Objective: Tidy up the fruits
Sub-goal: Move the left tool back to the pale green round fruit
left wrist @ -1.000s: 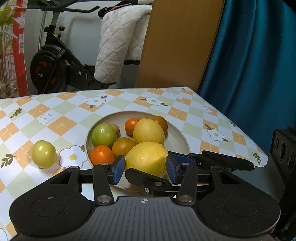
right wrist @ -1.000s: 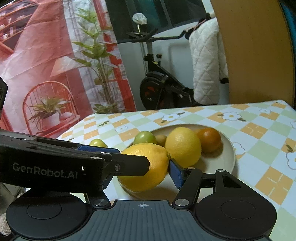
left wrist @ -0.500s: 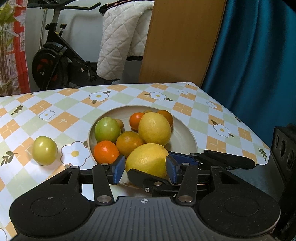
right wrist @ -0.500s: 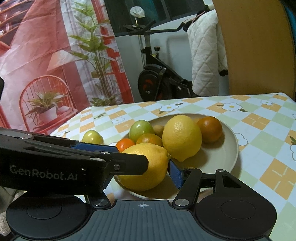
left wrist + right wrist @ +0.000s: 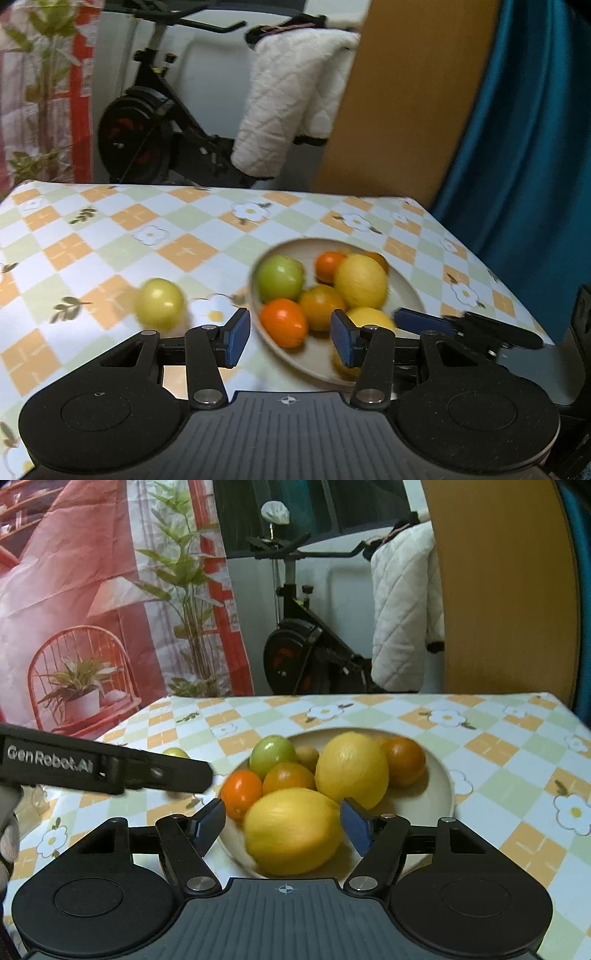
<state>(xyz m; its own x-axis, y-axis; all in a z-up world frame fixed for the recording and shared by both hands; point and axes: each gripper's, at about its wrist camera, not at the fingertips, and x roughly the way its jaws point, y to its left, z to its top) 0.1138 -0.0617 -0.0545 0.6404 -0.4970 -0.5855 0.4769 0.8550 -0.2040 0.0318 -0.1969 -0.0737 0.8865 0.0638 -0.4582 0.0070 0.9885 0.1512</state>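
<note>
A beige plate [image 5: 439, 794] on the checked tablecloth holds several fruits: two lemons, a green fruit [image 5: 271, 753] and some oranges. The near lemon [image 5: 291, 830] lies at the plate's front edge between the pads of my right gripper [image 5: 282, 825], whose jaws are opening, with a gap showing at the left pad. My left gripper [image 5: 290, 341] stands open just before the plate, with an orange [image 5: 284, 326] seen beyond its pads and nothing held. A loose yellow-green fruit [image 5: 159, 302] sits on the cloth left of the plate. In the right wrist view the left gripper's black finger [image 5: 107, 770] partly hides it.
The table's right edge [image 5: 517, 288] runs close to the plate, with a teal curtain [image 5: 517, 147] beyond. Behind the table stand an exercise bike [image 5: 303, 653], a white quilted cover [image 5: 402, 602] and a wooden board [image 5: 498, 590]. A gloved hand [image 5: 9, 834] shows at the left.
My left gripper has swung left, off the near lemon and toward the plate's left side. The right jaws have widened and no longer press the lemon, which rests on the plate.
</note>
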